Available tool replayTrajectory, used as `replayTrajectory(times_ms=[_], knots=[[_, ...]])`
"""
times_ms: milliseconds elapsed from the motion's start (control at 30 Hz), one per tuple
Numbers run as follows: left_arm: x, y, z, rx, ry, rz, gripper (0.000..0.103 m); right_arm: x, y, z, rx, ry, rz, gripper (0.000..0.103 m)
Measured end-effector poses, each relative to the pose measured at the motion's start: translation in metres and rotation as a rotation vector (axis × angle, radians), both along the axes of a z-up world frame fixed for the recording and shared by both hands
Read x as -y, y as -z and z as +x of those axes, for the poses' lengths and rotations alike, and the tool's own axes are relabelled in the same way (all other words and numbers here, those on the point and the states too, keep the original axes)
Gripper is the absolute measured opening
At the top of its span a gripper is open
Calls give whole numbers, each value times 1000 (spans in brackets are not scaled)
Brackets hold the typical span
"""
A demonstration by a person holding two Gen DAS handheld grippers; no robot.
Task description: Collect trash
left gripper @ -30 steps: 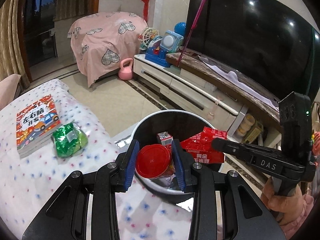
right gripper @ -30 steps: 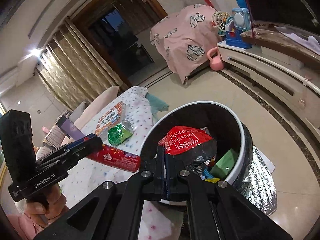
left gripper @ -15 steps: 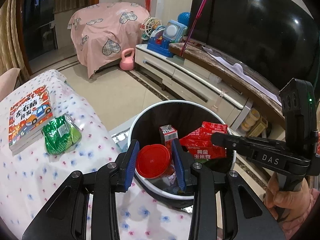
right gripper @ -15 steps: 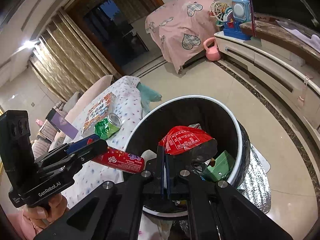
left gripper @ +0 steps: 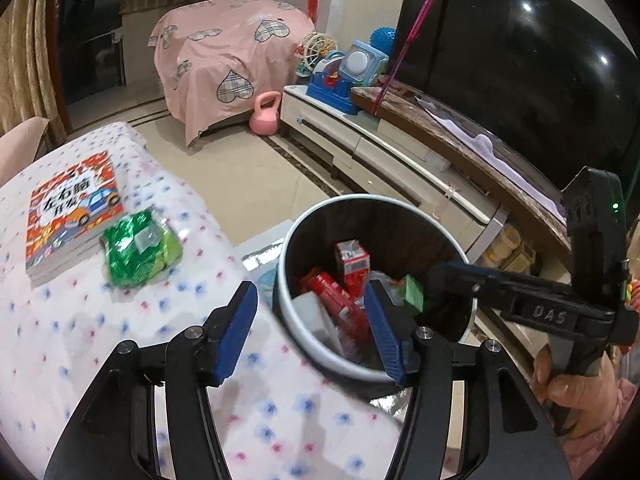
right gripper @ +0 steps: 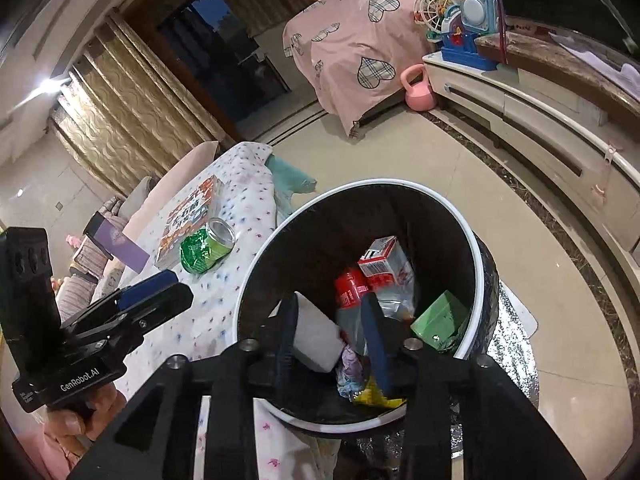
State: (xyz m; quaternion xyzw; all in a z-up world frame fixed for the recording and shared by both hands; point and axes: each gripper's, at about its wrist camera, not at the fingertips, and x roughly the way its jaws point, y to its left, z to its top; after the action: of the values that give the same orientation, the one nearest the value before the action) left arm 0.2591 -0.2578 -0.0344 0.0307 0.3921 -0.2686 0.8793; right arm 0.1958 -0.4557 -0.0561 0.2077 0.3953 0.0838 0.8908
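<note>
A black bin with a white rim stands beside the table. In it lie a red can, a red-and-white carton, a green box, a silvery snack bag and a white block. My left gripper hovers over the bin's near rim, its jaws opening with nothing between them. My right gripper hangs over the bin, jaws also opening and empty. A crumpled green can lies on the table.
The table has a white dotted cloth and bears a colourful book beside the green can. A foil mat lies under the bin. Behind stand a TV cabinet, a pink kettlebell and pink-covered furniture.
Both grippers have gone from shut to open. The red can left my left gripper and the red snack bag left my right; both now lie in the bin.
</note>
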Motion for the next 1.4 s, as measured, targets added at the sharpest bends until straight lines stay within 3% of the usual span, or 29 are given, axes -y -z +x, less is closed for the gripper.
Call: replayTrajectory(times_ms=[167,300,433,633,833,1033,1167,1267,1400], knots=[[-26,5,-13,-19,-33,-18,57,-5,-7,-14,27,18,-3,47],[-50,7,-31,-26,-62,-35,58,-11,-13,-36,73,61,2,66],[-70,7,-55,-10,-88,-50,67,-24,-18,-66,136,122,6,87],[-96,0,-91,50,-106,-66,79,-59,-31,-106,232,156,-46,99],[-123,-8,-123,118,-130,-108,95,-88,-47,-140,324,199,-114,102],[-145,-21,-151,212,-178,-133,98,-107,-63,-160,384,249,-199,103],[-158,-28,-175,326,-258,-122,103,-123,-78,-185,500,281,-277,103],[-164,-23,-183,356,-286,-99,103,-138,-76,-197,566,296,-337,103],[-175,-12,-187,374,-349,-74,103,-155,-58,-194,558,278,-387,103]])
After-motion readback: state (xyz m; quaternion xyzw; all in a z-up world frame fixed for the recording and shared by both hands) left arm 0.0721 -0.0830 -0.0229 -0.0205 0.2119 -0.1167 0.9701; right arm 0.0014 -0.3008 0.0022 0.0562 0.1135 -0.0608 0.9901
